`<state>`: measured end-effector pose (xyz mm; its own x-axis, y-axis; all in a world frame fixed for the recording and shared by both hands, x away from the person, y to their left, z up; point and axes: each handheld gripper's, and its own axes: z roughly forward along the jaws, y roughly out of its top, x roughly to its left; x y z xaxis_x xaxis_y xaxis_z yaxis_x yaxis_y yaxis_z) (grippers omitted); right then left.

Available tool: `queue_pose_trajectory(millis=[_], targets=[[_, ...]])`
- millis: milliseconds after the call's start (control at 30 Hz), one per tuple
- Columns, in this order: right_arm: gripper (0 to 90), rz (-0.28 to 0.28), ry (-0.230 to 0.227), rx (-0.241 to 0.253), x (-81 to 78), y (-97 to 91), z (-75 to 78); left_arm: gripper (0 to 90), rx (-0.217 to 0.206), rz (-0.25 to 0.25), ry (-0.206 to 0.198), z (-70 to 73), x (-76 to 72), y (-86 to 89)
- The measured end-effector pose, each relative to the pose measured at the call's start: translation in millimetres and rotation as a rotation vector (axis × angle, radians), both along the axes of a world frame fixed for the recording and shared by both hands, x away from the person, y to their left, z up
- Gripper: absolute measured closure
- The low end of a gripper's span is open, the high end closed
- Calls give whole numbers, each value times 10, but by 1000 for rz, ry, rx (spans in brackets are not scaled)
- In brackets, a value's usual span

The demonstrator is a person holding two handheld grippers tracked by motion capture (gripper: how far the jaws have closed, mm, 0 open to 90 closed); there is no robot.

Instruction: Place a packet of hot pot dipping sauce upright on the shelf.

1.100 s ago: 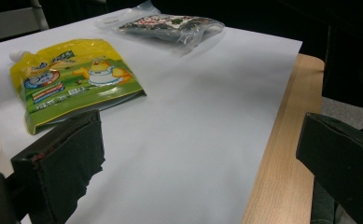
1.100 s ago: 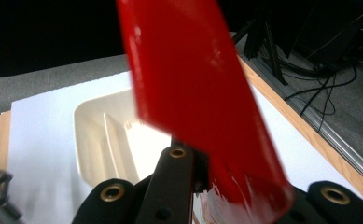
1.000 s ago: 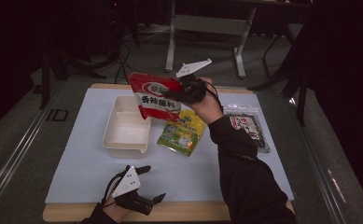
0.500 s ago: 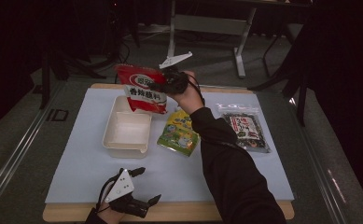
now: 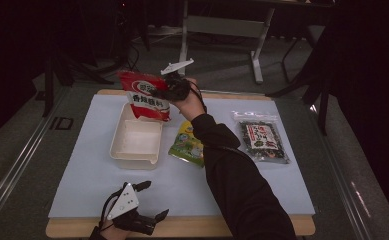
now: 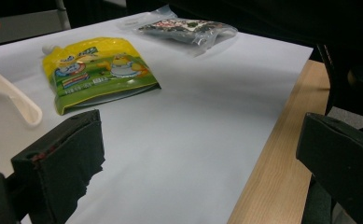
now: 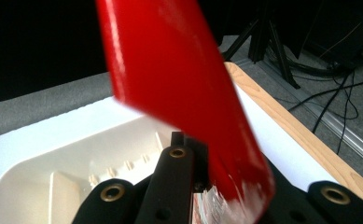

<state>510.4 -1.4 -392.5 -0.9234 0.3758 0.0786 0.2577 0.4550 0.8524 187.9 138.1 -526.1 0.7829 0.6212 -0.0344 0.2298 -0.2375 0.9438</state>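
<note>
A red snack bag (image 5: 144, 97) hangs tilted above the far end of the white tray (image 5: 132, 161), and my right gripper (image 5: 164, 92) is shut on its right edge. In the right gripper view the red bag (image 7: 170, 79) rises from between the jaws of the right gripper (image 7: 202, 182), with the tray (image 7: 53, 158) below it. Near the table's front edge, my left gripper (image 5: 154, 199) rests open and holds nothing. In the left gripper view, bare white mat shows between the wide-apart jaws of the left gripper (image 6: 202, 158).
A yellow-green pouch (image 5: 187, 145) (image 6: 95, 70) lies flat just right of the tray. A dark clear-wrapped packet (image 5: 262, 140) (image 6: 184, 28) lies at the right of the white mat (image 5: 82, 170). The wooden table edge (image 6: 272, 158) runs along the front.
My right hand has carried the red bag left and slightly down, from above the pouch to over the tray's far end. The left gripper has stayed put.
</note>
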Motion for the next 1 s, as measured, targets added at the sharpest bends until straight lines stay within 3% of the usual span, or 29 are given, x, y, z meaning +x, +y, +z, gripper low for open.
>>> queue_pose_trajectory(millis=[333,533,767,867,1000], targets=[[900,1,-1,20,39,209,-92,20,5,5,4,1,-18,20],[900,1,-6,-10,35,321,-201,20,11,2,3,-4,-25,16],[897,-13,32,-2,59,318,-324,20,20,-7,6,-18,-19,-1],[800,-15,51,19,69,293,-333,20,29,-11,7,-22,-19,-7],[748,-22,58,-29,57,257,-329,20,32,-17,12,-32,-15,-17]])
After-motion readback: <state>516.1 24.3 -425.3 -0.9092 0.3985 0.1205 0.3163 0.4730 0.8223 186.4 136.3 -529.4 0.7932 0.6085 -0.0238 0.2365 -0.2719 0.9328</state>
